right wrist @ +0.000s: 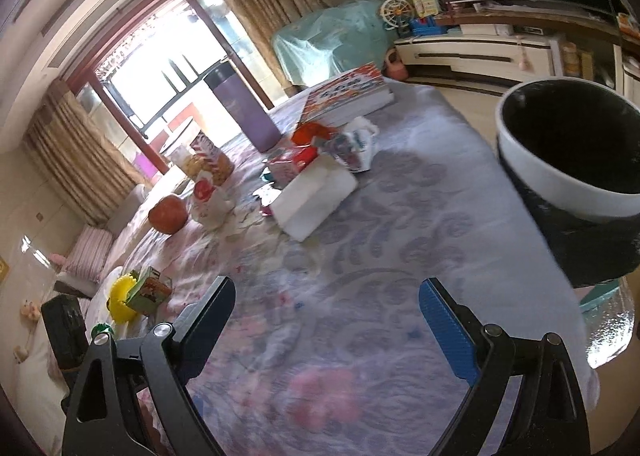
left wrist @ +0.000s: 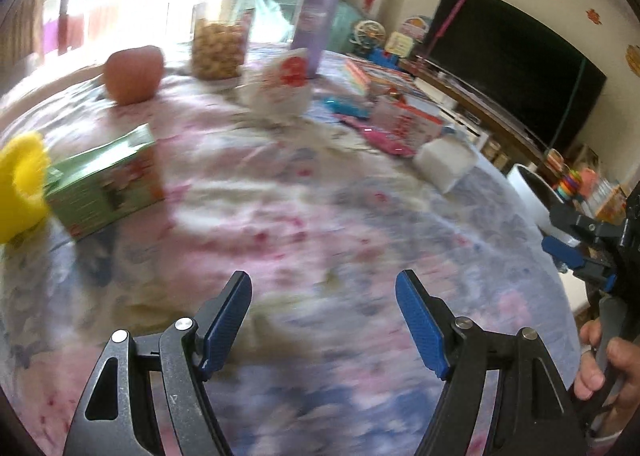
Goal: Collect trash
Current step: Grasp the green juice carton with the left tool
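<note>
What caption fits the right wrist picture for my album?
Open fingers hover over a flowery tablecloth, beside a white bin.

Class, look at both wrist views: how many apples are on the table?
1. The apple sits on the floral tablecloth near the far side, beside the jar of snacks and left of the crumpled white wrapper. Others could be hidden behind the clutter.
</note>
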